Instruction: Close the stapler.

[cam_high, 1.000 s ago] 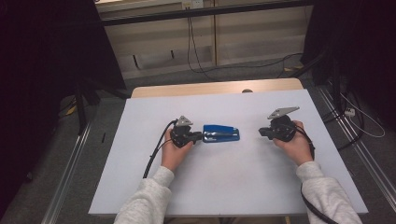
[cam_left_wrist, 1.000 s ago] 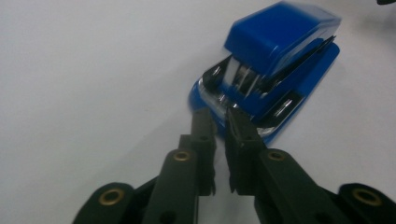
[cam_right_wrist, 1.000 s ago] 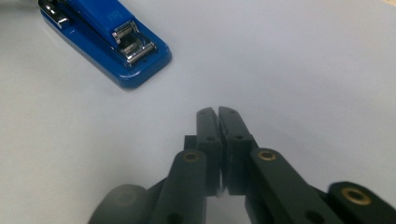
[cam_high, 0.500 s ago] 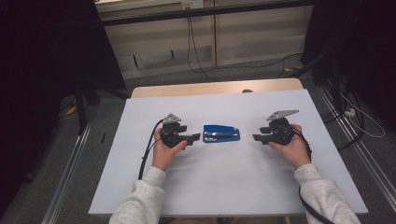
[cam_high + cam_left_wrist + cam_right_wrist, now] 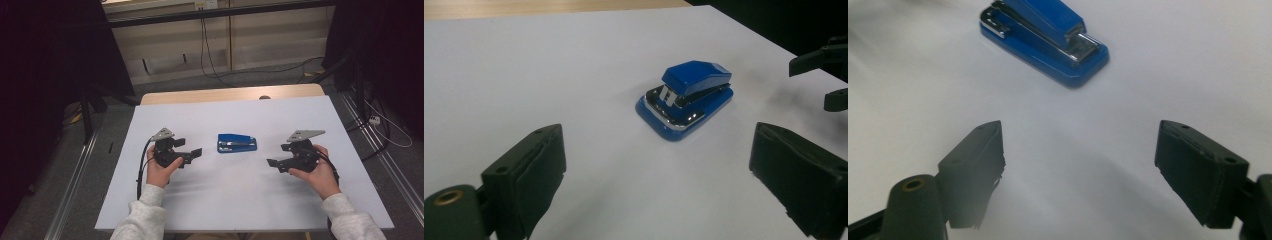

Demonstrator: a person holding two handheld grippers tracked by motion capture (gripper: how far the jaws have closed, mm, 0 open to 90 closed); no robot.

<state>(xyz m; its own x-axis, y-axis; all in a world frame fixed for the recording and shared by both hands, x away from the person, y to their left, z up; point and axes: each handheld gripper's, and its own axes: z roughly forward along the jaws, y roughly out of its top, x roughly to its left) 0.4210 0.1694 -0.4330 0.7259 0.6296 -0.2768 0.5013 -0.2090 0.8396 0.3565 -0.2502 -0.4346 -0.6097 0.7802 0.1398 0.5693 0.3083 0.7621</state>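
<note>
Left gripper [image 5: 196,152], held low at the left of the white table [image 5: 220,210], jaws spread wide and empty, aimed right at the blue stapler [image 5: 237,142]. Stapler flat and closed mid-table, touching neither tool, between the two. Right gripper [image 5: 272,163] likewise gaping, aimed left, probably parked clear for an approach from either side.

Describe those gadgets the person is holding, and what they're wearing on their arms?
Each hand holds a black two-jaw gripper: the left gripper and the right gripper. Each carries a grey three-cornered plate on top. The jaws end in blocky black pads, and a brass-coloured ring sits beside one. A black cable trails from the left one. The sleeves are light grey.
</note>
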